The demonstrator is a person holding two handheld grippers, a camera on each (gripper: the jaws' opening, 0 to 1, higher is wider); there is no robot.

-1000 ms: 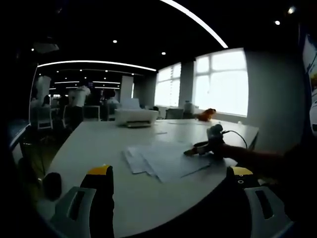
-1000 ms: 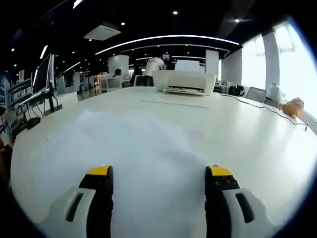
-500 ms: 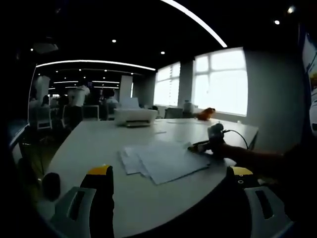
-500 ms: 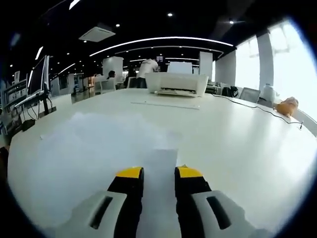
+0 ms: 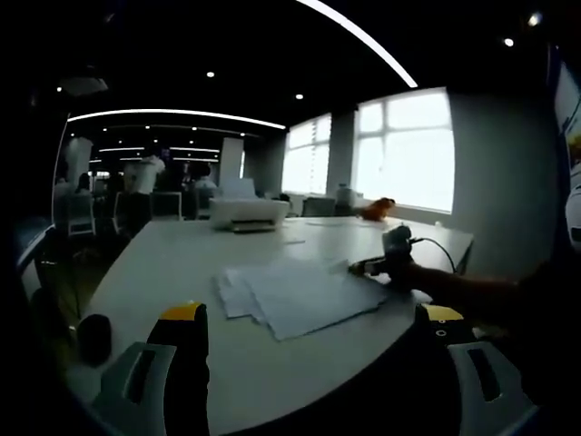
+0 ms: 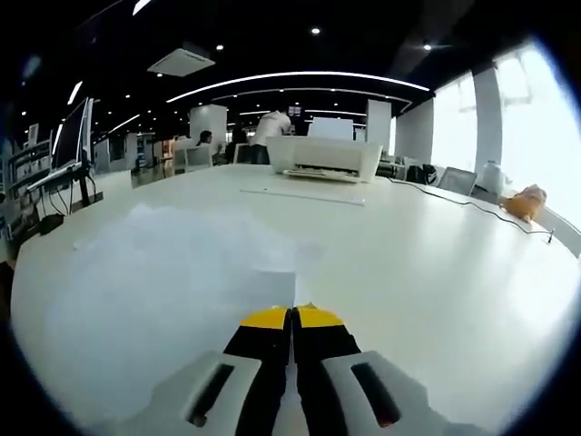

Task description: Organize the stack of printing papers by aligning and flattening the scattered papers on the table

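A loose, fanned pile of white printing papers [image 5: 290,292] lies on the white table [image 5: 172,263]. My left gripper [image 5: 313,318] hangs open over the near table edge, short of the pile, with nothing between its yellow-tipped fingers. From the right, my right gripper [image 5: 360,267] reaches in and meets the pile's right edge. In the right gripper view its jaws [image 6: 292,318] are pressed together on the near edge of a paper sheet [image 6: 272,289], and the rest of the papers [image 6: 163,272] spread out to the left ahead.
A white printer [image 6: 322,156] stands at the table's far end with a single sheet [image 6: 304,195] in front of it. An orange object [image 6: 526,202] and a cable [image 6: 472,204] lie near the windows. A dark object [image 5: 93,338] sits by the left table edge. Monitors [image 6: 77,136] stand left.
My right gripper went from wide open to shut on the papers' near edge. The pile has shifted slightly left on the table. My left gripper has stayed still and open.
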